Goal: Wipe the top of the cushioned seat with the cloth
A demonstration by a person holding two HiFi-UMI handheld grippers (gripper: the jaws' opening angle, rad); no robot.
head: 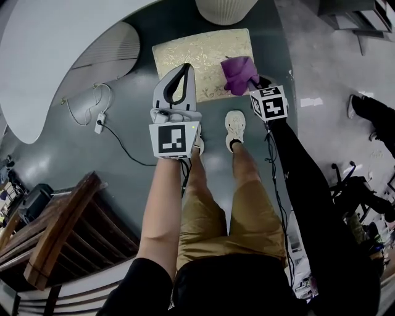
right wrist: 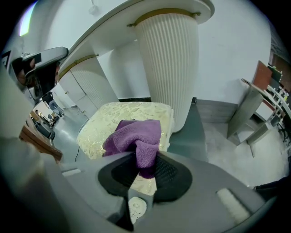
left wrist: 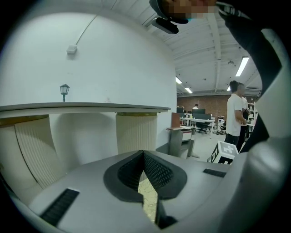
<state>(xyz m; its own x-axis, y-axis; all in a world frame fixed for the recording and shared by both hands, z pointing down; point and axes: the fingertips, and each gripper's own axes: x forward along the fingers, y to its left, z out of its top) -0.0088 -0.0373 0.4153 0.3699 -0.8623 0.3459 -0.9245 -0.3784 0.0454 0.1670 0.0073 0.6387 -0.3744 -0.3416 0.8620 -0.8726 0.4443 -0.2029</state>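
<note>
The cushioned seat [head: 197, 58] has a cream-and-gold patterned top and stands on the grey floor in front of my feet. A crumpled purple cloth [head: 238, 73] hangs over the seat's right part. My right gripper [head: 254, 82] is shut on it. In the right gripper view the cloth [right wrist: 134, 135] bunches out of that gripper [right wrist: 145, 164] above the seat [right wrist: 113, 117]. My left gripper [head: 182, 68] hovers over the seat's left near part. Its tips meet with nothing between them [left wrist: 142, 155], and a strip of the seat [left wrist: 148, 196] shows through the gap below.
A ribbed white pedestal [head: 225, 9] stands just behind the seat under a curved white counter [head: 55, 49]. A plug and cable [head: 99, 122] lie on the floor at left. A wooden chair [head: 55, 234] is near left. Another person's leg [head: 370, 110] is at right.
</note>
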